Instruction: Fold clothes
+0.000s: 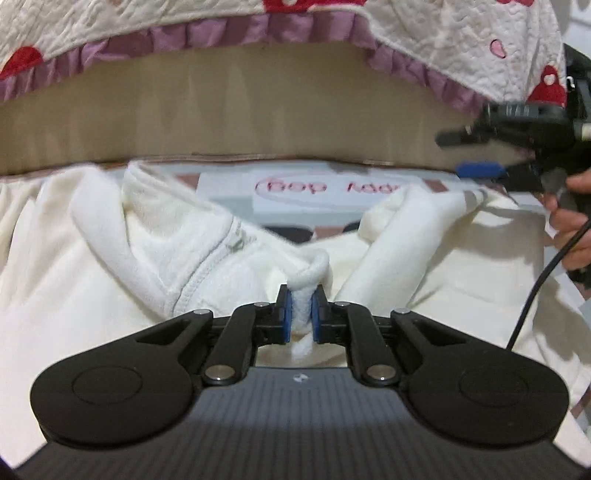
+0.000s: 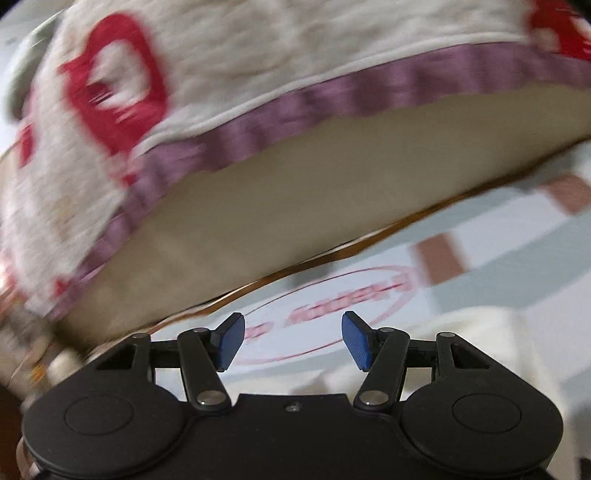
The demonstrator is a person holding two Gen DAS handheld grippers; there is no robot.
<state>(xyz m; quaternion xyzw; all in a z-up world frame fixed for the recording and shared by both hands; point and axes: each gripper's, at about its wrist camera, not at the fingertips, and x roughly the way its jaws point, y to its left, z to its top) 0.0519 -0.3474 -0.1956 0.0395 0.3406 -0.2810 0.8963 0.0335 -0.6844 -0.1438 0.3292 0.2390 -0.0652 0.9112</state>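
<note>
A cream-white fleece garment (image 1: 166,240) lies rumpled across the bed, its collar or hood edge bunched up in the middle. My left gripper (image 1: 302,306) is shut on a thick fold of that garment, the blue pads pressing the cloth from both sides. In the right wrist view my right gripper (image 2: 293,339) stands open with nothing between its fingers, above the printed sheet (image 2: 332,295). A corner of the white garment (image 2: 480,332) shows to its right. The right gripper (image 1: 469,155) also appears at the right edge of the left wrist view, held by a hand (image 1: 569,221).
A quilted white cover with red hearts and a purple frill (image 1: 221,33) hangs over a beige panel (image 1: 258,118) at the back. The sheet with a red oval print (image 1: 295,188) lies under the garment. A black cable (image 1: 535,288) trails down at the right.
</note>
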